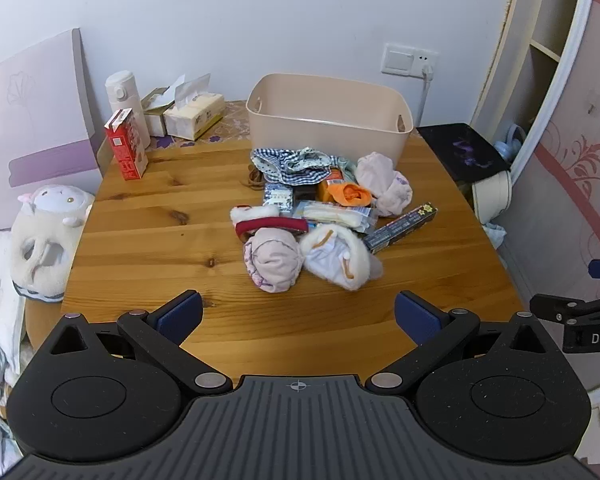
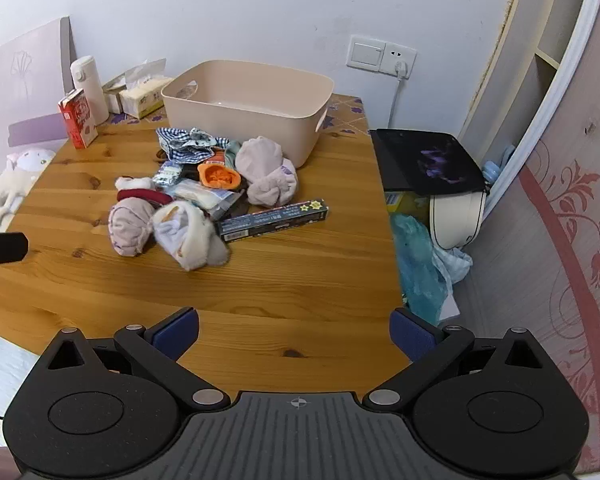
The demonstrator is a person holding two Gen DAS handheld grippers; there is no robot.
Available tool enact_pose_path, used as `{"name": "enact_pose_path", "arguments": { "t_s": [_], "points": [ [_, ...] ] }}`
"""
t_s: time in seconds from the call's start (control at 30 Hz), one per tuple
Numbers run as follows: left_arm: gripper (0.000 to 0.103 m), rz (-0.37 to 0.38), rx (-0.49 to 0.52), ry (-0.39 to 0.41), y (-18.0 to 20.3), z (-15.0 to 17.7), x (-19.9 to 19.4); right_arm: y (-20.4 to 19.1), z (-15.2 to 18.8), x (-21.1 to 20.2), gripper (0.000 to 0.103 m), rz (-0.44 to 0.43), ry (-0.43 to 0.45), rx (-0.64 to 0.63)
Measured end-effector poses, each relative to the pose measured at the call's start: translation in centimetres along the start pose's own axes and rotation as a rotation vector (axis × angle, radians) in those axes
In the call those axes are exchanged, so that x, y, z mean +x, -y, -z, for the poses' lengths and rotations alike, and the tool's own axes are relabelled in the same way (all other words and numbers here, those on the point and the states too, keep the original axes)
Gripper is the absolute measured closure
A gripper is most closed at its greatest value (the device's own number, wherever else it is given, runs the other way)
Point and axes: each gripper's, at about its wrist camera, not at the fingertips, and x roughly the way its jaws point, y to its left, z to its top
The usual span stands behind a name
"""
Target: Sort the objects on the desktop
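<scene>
Both the left claw [image 1: 298,314] and right claw [image 2: 294,330] hang spread and empty above the wooden desk [image 1: 148,240]. The jumbled heap of rolled pink socks [image 1: 272,258] overlaps, so a pinch could drag neighbours instead of reaching the beige plastic bin [image 1: 328,130].

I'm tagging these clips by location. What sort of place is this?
Most likely a bedroom or another room in a home. A wooden table stands against a wall, a plush toy sits beside it on what looks like bedding, and a wardrobe with a floral door stands to the right.
</scene>
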Motion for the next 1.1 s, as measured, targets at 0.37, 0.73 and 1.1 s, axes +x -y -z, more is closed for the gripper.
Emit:
{"name": "enact_pose_path", "arguments": {
  "t_s": [0.37, 0.73, 1.1],
  "points": [
    [0.000, -0.015, -0.037, 0.002, 0.4, -1.3, 1.9, 1.3, -1.4, 1.5, 0.000, -0.041, 0.024, -0.017],
    [0.000, -0.054, -0.044, -0.017, 1.6, -3.1, 4.6, 2.5, -3.5, 4.2, 0.000, -0.124, 0.045, -0.043],
    [0.000, -0.083, -0.070, -0.019, 1.9, -4.8, 7.2, 3.0, -5.7, 7.0, 0.000, -0.199, 0.089, -0.106]
  ]
}}
